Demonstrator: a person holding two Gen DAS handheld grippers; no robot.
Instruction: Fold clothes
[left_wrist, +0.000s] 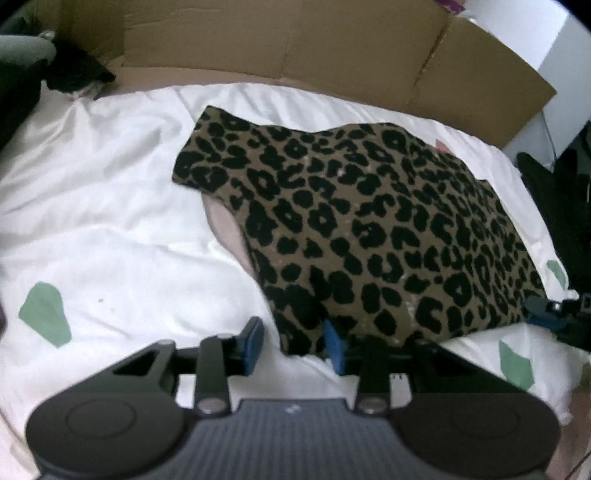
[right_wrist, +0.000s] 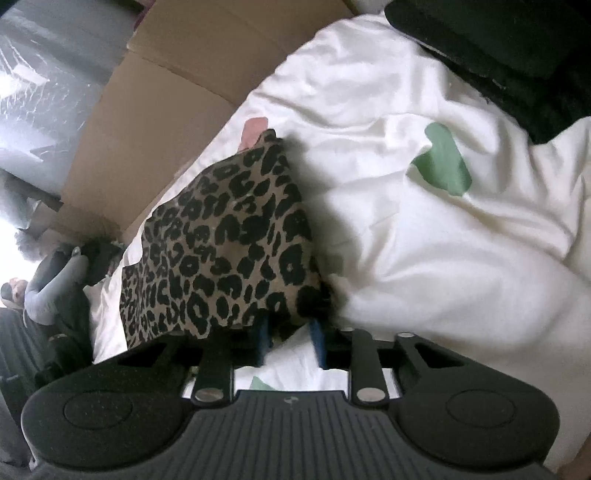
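Leopard-print garment (left_wrist: 369, 229) lay on white bedsheet (left_wrist: 110, 206), cardboard (left_wrist: 295, 40) behind. Left gripper (left_wrist: 293, 341) stood wide at garment's near left corner, fabric edge between blue pads (left_wrist: 255, 339). Right gripper (right_wrist: 290, 341) parted at near right corner, cloth draped over its fingers; grip itself unclear.

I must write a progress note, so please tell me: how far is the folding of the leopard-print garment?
Done: the leopard-print garment lies on the white bedding, with one part doubled over itself at the far end. In hand: the left tongs and the right tongs are both open at its near edge, and cloth hangs between the fingers. Left: probably at least one further fold; I see no compact bundle yet.
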